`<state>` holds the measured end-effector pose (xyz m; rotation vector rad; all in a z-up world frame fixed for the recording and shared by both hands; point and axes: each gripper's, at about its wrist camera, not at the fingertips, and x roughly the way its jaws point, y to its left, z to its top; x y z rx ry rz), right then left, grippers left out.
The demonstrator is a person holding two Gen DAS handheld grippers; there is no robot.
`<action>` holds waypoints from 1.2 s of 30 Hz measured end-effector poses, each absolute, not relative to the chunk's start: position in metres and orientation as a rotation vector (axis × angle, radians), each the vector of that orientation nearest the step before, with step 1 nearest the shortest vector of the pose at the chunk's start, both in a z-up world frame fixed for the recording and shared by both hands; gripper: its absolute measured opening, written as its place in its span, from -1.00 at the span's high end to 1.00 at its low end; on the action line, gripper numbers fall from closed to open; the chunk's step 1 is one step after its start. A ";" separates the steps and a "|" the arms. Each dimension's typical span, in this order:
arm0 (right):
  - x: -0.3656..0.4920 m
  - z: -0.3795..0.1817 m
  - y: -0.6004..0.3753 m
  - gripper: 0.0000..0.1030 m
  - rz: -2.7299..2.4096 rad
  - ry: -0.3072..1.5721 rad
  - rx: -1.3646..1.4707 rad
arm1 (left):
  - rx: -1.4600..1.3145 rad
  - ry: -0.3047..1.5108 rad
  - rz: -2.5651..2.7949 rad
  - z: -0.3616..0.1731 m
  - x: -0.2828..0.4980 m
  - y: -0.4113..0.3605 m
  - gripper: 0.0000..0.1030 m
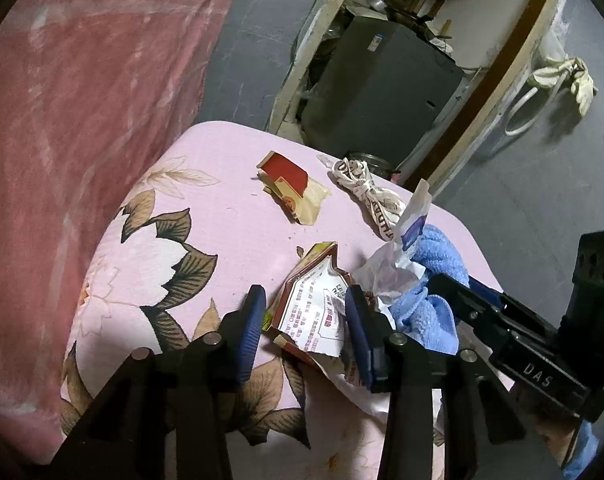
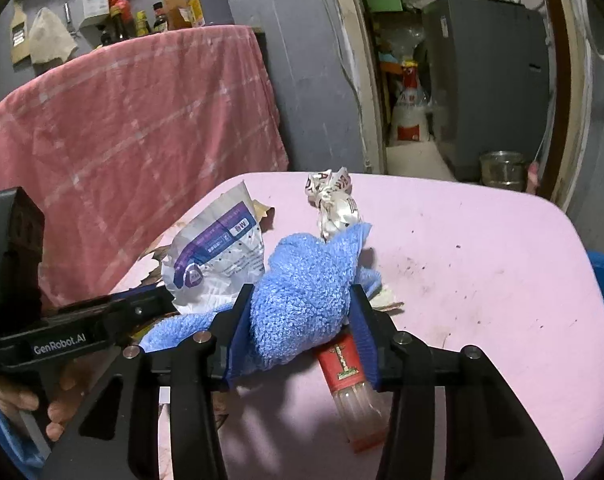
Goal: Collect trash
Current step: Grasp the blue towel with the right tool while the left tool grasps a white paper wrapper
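1. Your left gripper [image 1: 302,320] stood half-spread astride the torn red-and-white wrapper [image 1: 318,312]; whether its pads pressed the paper could not be told.
2. Your right gripper [image 2: 302,320] pinched the blue towel [image 2: 302,288] mid-table.
3. The wrapper lay flat near the table's [image 1: 229,216] front edge, long axis roughly along the left fingers, so the left hand was nearer.
4. More trash lay beyond: red packet [image 1: 289,184], knotted bag [image 1: 362,184].
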<state>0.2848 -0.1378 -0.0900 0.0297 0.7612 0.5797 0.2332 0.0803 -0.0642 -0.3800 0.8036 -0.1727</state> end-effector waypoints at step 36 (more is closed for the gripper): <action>0.210 -0.042 -0.166 0.50 0.533 0.413 0.019 | -0.327 0.494 -0.052 -0.033 0.172 0.055 0.44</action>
